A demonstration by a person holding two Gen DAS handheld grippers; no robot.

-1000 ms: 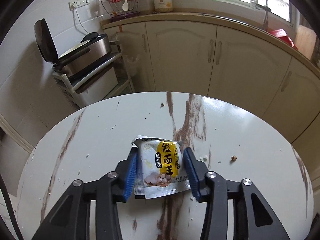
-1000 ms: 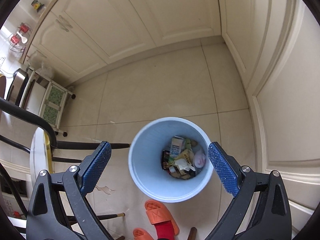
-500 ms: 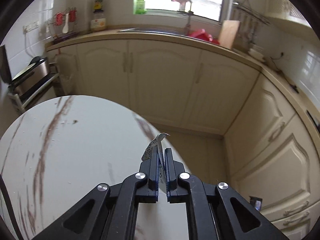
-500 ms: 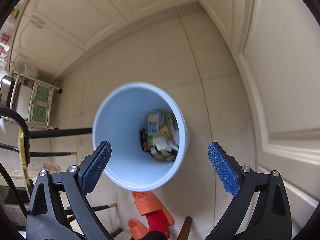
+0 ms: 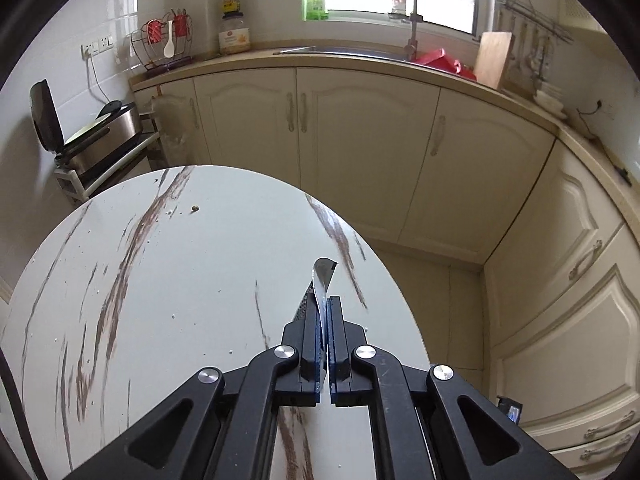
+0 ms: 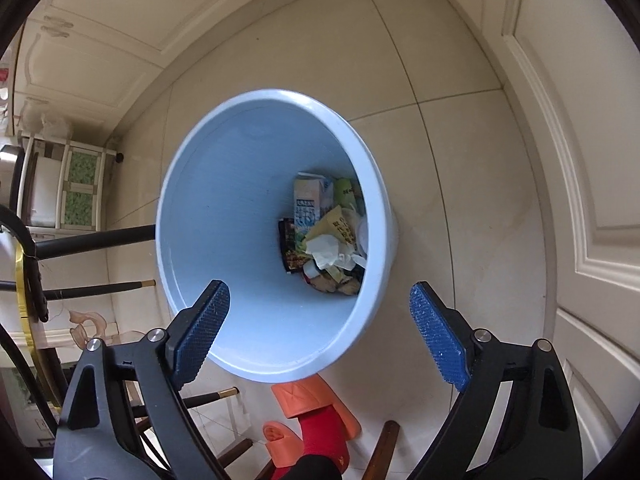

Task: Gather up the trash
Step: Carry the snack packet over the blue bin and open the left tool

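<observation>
Left wrist view: the left gripper (image 5: 325, 320) is clamped tight on a flattened food wrapper (image 5: 320, 280), edge-on and poking up between the jaws, over the round marble worktop (image 5: 160, 280) near its edge. A second ago the packet lay flat on the worktop between open jaws; now it is pinched, lifted and turned toward the cabinets (probably heading for the bin).

Right wrist view: the right gripper (image 6: 320, 336) stands wide with nothing in it, its jaws having just narrowed slightly, straddling the near rim of the blue bin (image 6: 240, 220), likely to seize it. The bin looms larger than before, earlier trash (image 6: 324, 236) inside.
</observation>
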